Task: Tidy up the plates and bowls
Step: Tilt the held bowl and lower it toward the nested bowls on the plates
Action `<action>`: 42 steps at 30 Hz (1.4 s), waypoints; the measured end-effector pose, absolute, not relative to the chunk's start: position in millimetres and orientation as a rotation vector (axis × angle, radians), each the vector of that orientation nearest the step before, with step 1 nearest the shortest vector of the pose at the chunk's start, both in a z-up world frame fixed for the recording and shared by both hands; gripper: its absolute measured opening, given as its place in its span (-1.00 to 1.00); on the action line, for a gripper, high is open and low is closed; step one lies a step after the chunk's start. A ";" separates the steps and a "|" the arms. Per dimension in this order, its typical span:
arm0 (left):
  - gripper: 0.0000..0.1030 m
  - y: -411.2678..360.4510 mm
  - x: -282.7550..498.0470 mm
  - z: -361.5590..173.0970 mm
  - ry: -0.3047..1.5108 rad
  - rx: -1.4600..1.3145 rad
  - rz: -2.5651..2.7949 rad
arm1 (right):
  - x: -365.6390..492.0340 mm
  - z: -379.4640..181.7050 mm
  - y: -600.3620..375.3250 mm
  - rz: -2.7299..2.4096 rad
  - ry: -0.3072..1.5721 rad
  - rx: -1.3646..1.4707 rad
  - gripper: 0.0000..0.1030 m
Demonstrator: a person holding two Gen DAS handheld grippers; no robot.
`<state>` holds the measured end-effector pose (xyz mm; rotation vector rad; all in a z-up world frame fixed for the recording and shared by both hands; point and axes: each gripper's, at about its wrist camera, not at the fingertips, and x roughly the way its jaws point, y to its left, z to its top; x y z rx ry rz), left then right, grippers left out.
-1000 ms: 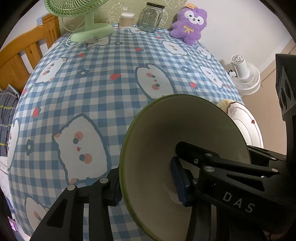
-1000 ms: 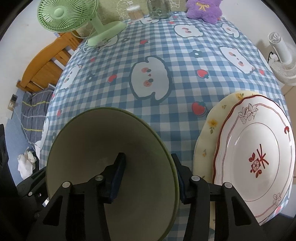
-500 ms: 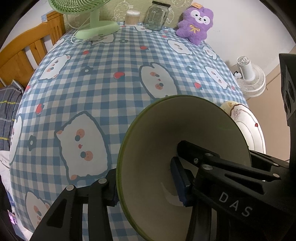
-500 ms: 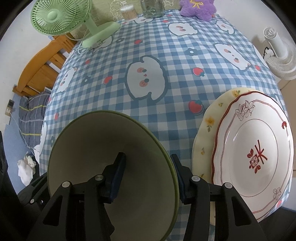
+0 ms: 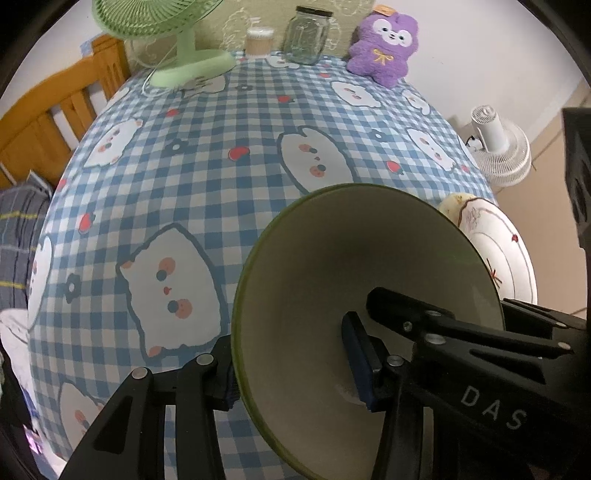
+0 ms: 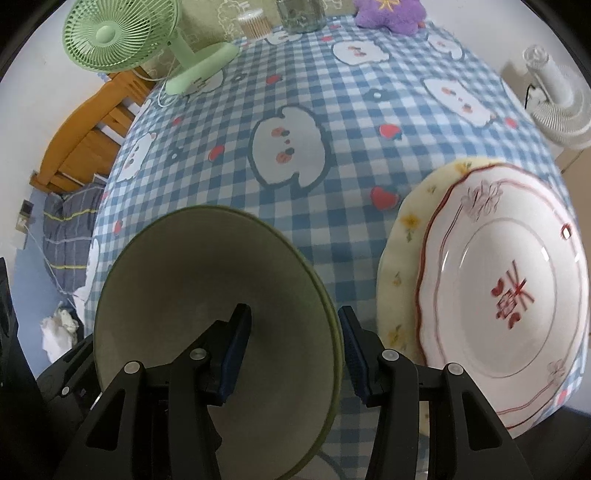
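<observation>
A wide bowl (image 5: 332,266) with a green rim and a pale inside hangs tilted over the near part of the table. My left gripper (image 5: 291,362) is shut on its left wall, one pad outside and one inside. My right gripper (image 6: 293,343) is shut on the opposite wall of the same bowl (image 6: 192,277), again with a pad on each side. Just right of the bowl, a white plate with red flowers (image 6: 509,295) lies on a pale yellow plate (image 6: 402,236) at the table's right edge. That stack (image 5: 495,240) also shows behind the bowl in the left wrist view.
The table wears a blue checked cloth (image 5: 221,166). Along its far edge stand a green desk fan (image 5: 177,44), a small tub (image 5: 258,40), a glass jar (image 5: 306,33) and a purple plush toy (image 5: 384,44). A wooden bed frame (image 5: 55,110) lies left, a white floor fan (image 5: 498,147) right.
Both grippers keep the same hold on the bowl. Only the view has drifted slightly; nothing on the table has moved.
</observation>
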<state>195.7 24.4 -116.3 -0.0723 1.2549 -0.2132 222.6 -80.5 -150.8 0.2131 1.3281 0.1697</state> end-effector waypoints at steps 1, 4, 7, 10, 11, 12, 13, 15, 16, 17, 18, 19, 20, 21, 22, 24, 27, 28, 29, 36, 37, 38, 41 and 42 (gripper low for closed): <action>-0.05 22.9 195.2 -115.6 1.252 -0.061 -0.214 | 222.8 -152.1 -79.6 0.175 1.329 0.219 -0.02; -0.06 22.9 194.6 -115.5 1.251 -0.058 -0.213 | 222.6 -153.6 -75.0 0.155 1.323 0.198 -0.03; -0.07 24.1 195.1 -115.8 1.253 -0.066 -0.208 | 223.2 -153.4 -74.5 0.147 1.327 0.205 -0.02; -0.08 24.0 194.4 -115.5 1.257 -0.068 -0.207 | 223.0 -153.8 -75.6 0.143 1.336 0.212 -0.02; -0.08 23.3 194.5 -115.2 1.261 -0.071 -0.206 | 223.4 -153.9 -75.6 0.143 1.341 0.214 -0.02; -0.08 22.6 194.7 -114.9 1.267 -0.075 -0.202 | 223.3 -153.6 -76.5 0.144 1.344 0.213 -0.02; -0.08 22.1 194.8 -114.7 1.271 -0.079 -0.197 | 224.0 -153.8 -76.7 0.144 1.349 0.213 -0.02; -0.08 21.4 195.2 -114.5 1.281 -0.094 -0.186 | 224.5 -152.7 -77.2 0.146 1.354 0.206 -0.02; -0.08 21.6 195.5 -114.6 1.285 -0.103 -0.185 | 225.1 -152.1 -77.4 0.146 1.356 0.201 -0.02; -0.08 20.9 195.8 -114.2 1.288 -0.109 -0.183 | 225.6 -151.2 -77.8 0.145 1.357 0.195 -0.02; -0.09 19.3 196.3 -113.3 1.290 -0.112 -0.180 | 226.0 -150.1 -78.6 0.145 1.357 0.192 -0.02; -0.09 18.2 196.8 -112.0 1.289 -0.114 -0.177 | 226.7 -148.8 -79.8 0.146 1.357 0.189 -0.02; -0.10 16.4 197.1 -110.7 1.287 -0.113 -0.176 | 227.3 -147.3 -80.8 0.146 1.356 0.186 -0.02; -0.10 15.2 197.9 -109.1 1.284 -0.115 -0.174 | 228.4 -145.1 -82.1 0.147 1.354 0.184 -0.02; -0.10 13.9 199.0 -107.1 1.282 -0.117 -0.171 | 229.5 -143.0 -83.2 0.148 1.352 0.181 -0.02; -0.10 11.3 201.2 -102.6 1.274 -0.122 -0.162 | 231.7 -137.3 -86.9 0.156 1.344 0.177 -0.02; -0.10 5.4 204.4 -94.5 1.264 -0.130 -0.149 | 235.0 -128.2 -93.0 0.166 1.335 0.173 -0.02; -0.10 3.4 205.3 -91.8 1.261 -0.132 -0.145 | 235.9 -125.4 -95.0 0.169 1.331 0.171 -0.02; -0.10 1.3 206.4 -88.8 1.256 -0.135 -0.142 | 236.5 -121.9 -97.6 0.172 1.326 0.168 -0.02; -0.11 -20.2 213.2 -65.6 1.214 -0.142 -0.116 | 243.1 -94.9 -118.6 0.196 1.286 0.149 -0.02; -0.12 -23.9 213.8 -62.1 1.207 -0.145 -0.112 | 244.0 -90.9 -122.1 0.198 1.278 0.146 -0.02; -0.12 -27.1 214.2 -59.8 1.201 -0.147 -0.109 | 244.4 -87.7 -125.5 0.200 1.272 0.142 -0.02; -0.12 -39.8 215.7 -51.5 1.180 -0.149 -0.108 | 245.5 -78.1 -137.6 0.205 1.255 0.129 -0.02; -0.12 -41.9 216.2 -50.6 1.175 -0.149 -0.109 | 245.2 -75.7 -140.8 0.205 1.249 0.125 -0.02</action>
